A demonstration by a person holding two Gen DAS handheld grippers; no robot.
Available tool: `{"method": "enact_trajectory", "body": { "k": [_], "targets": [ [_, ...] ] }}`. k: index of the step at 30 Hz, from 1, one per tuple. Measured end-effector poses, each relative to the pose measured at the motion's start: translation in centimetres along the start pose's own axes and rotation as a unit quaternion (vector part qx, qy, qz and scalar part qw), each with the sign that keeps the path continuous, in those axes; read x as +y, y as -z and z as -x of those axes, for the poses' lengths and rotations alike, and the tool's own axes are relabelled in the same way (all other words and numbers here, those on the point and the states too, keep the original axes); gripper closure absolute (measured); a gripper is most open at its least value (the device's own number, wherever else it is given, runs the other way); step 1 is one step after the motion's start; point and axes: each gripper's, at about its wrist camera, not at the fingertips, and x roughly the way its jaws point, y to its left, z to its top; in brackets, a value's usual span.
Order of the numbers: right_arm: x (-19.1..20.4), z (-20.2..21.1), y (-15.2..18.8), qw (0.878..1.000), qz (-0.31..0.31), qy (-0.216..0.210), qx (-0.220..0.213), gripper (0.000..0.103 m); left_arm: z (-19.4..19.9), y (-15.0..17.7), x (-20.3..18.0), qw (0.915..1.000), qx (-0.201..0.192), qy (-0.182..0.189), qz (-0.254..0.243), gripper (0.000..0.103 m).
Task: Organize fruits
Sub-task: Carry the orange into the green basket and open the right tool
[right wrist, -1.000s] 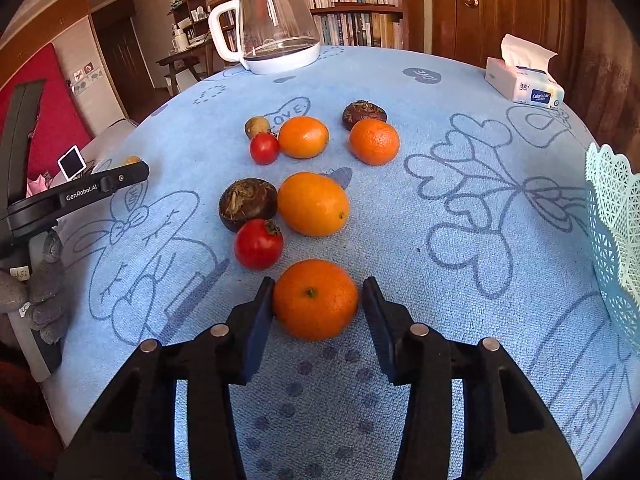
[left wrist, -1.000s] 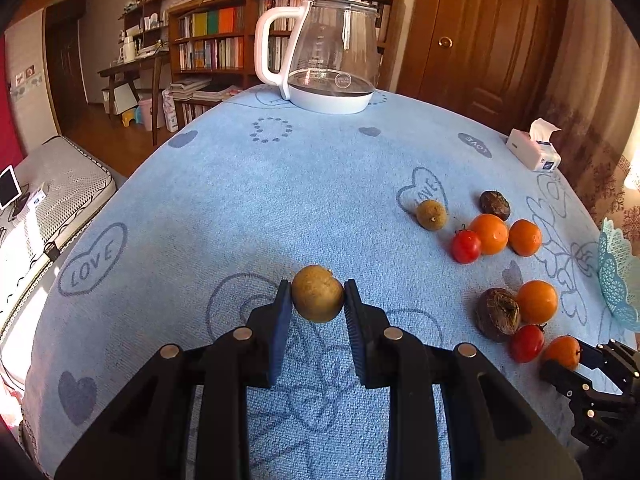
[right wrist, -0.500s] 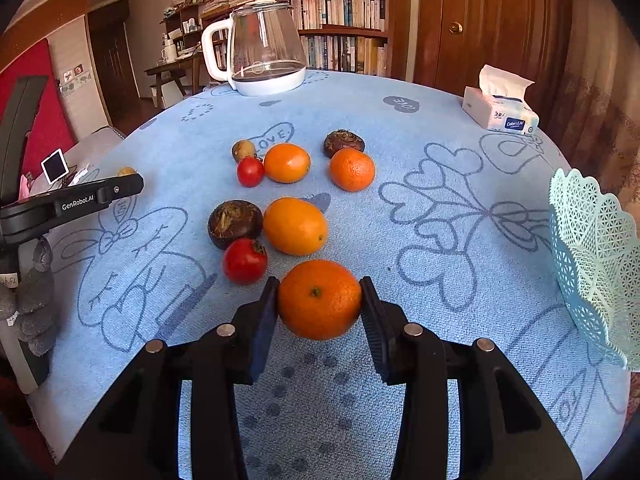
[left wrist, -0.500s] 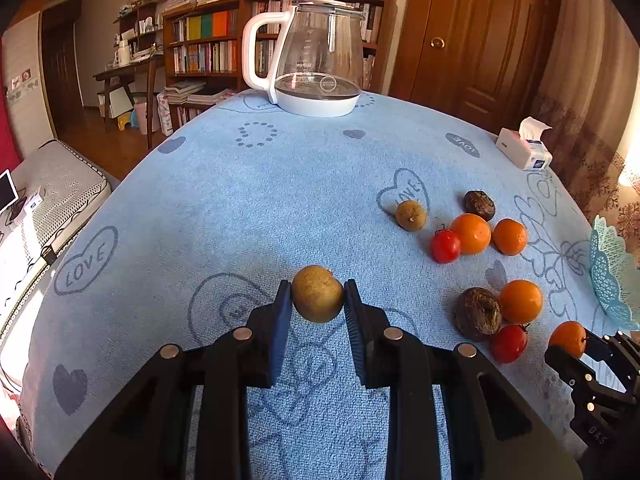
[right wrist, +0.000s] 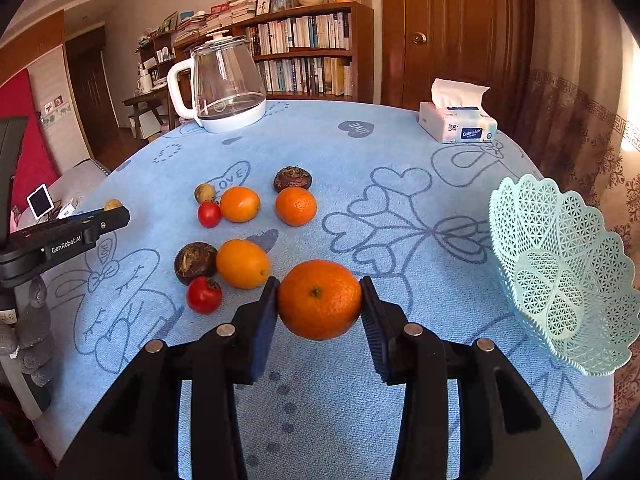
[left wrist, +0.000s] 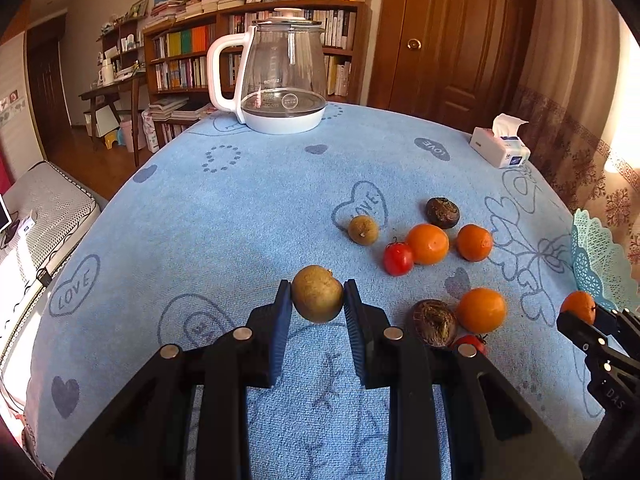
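My left gripper [left wrist: 318, 300] pinches a brown fruit [left wrist: 317, 293], and my right gripper [right wrist: 319, 300] pinches an orange [right wrist: 319, 299]; both fruits are above the cloth. I should carry the orange level to the basket [right wrist: 568, 280], with a steady grip.

Warm daylight comes from the right side, with strong glare at the right edge. The blue tablecloth [right wrist: 400, 208] is bright and sharp. Both pictures bend at the edges, with dark corners; the bookshelf [left wrist: 256, 52] behind is dimmer.
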Motion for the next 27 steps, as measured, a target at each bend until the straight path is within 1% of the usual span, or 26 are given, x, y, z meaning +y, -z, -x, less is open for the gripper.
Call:
{"method": "enact_trajectory", "body": {
  "k": [4, 8, 13, 18, 23, 26, 27],
  "targets": [
    [-3.6, 0.8, -0.3, 0.999, -0.041, 0.018, -0.008, 0.061, 0.0, -0.2, -1.2, 0.9999, -0.001, 0.007, -0.011, 0.076],
    [-7.3, 2.0, -0.3, 0.995, -0.086, 0.044, -0.021, 0.061, -0.1, -0.4, -2.6, 0.9997, 0.001, 0.014, -0.022, 0.076],
    [-11.3, 3.7, -0.2, 0.987, -0.129, 0.08, -0.047, 0.061, -0.1, -0.7, -4.5, 0.999, 0.0, 0.024, -0.039, 0.076],
    [-15.1, 4.1, 0.5, 0.978, -0.169, 0.11, -0.049, 0.061, 0.0, -1.1, -6.5, 0.9977, -0.003, 0.035, -0.059, 0.076],
    [-17.3, 3.7, 1.4, 0.971, -0.197, 0.127, -0.039, 0.061, 0.1, -1.4, -8.7, 0.9957, -0.005, 0.048, -0.079, 0.076],
    [-17.7, 3.9, 1.6, 0.969, -0.203, 0.135, -0.048, 0.061, 0.2, -1.6, -10.2, 0.9939, -0.008, 0.058, -0.093, 0.076],
    [-17.8, 4.1, 1.6, 0.968, -0.203, 0.139, -0.053, 0.059, 0.2, -1.7, -10.8, 0.9932, -0.01, 0.062, -0.098, 0.076]
  ]
}}
